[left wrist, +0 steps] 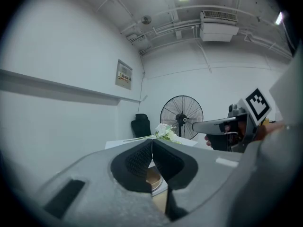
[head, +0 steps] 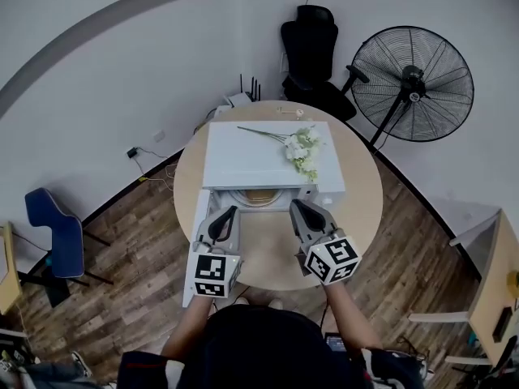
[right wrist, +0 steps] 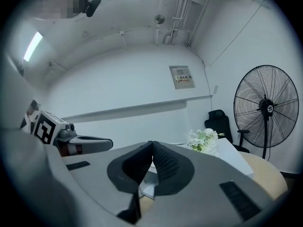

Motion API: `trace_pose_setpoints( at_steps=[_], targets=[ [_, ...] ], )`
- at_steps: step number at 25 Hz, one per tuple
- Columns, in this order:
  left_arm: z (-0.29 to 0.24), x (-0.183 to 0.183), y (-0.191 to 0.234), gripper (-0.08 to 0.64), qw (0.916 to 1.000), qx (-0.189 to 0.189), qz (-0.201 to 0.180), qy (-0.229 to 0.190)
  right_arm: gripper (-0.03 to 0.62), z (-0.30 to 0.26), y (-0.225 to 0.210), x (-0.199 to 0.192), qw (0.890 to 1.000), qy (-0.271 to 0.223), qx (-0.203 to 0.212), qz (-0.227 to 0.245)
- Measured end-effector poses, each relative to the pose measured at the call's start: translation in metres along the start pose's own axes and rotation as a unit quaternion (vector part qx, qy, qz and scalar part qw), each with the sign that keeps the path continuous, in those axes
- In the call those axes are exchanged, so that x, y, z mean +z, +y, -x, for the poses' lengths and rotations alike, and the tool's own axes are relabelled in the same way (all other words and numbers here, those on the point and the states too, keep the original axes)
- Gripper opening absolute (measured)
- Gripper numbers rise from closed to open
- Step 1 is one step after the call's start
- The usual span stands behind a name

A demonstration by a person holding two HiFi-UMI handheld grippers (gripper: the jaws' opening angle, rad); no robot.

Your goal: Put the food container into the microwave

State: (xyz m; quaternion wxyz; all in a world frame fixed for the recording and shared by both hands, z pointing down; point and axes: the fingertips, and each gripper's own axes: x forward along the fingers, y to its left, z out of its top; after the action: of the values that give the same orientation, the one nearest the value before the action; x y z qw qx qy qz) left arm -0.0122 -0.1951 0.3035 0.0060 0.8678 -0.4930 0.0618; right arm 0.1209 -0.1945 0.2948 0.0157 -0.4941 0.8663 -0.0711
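Observation:
A white microwave (head: 243,162) stands on the round wooden table (head: 361,197), its door (head: 197,229) swung open to the left. Inside the cavity sits a round tan food container (head: 259,195), also glimpsed below the left jaws (left wrist: 154,176). My left gripper (head: 229,211) (left wrist: 152,143) hovers in front of the opening at its left side, shut with nothing between the pads. My right gripper (head: 296,204) (right wrist: 152,145) hovers level with it at the right side, shut and empty. Each gripper shows in the other's view: the right gripper (left wrist: 199,126), the left gripper (right wrist: 106,143).
White flowers (head: 302,151) lie on the microwave's top. A large standing fan (head: 413,83) and a black office chair (head: 312,51) are behind the table. A blue chair (head: 50,225) stands at the left, and a router (head: 242,97) sits by the wall.

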Motion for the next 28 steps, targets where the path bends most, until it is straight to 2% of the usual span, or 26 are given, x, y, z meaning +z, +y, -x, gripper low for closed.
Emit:
trace_pose_setpoints(
  at_steps=[28],
  targets=[
    [0.011,0.005,-0.006,0.017,0.9999,-0.004,-0.001,-0.011,0.012,0.006,0.008,0.003,1.000,-0.008,-0.006,0.007]
  ],
)
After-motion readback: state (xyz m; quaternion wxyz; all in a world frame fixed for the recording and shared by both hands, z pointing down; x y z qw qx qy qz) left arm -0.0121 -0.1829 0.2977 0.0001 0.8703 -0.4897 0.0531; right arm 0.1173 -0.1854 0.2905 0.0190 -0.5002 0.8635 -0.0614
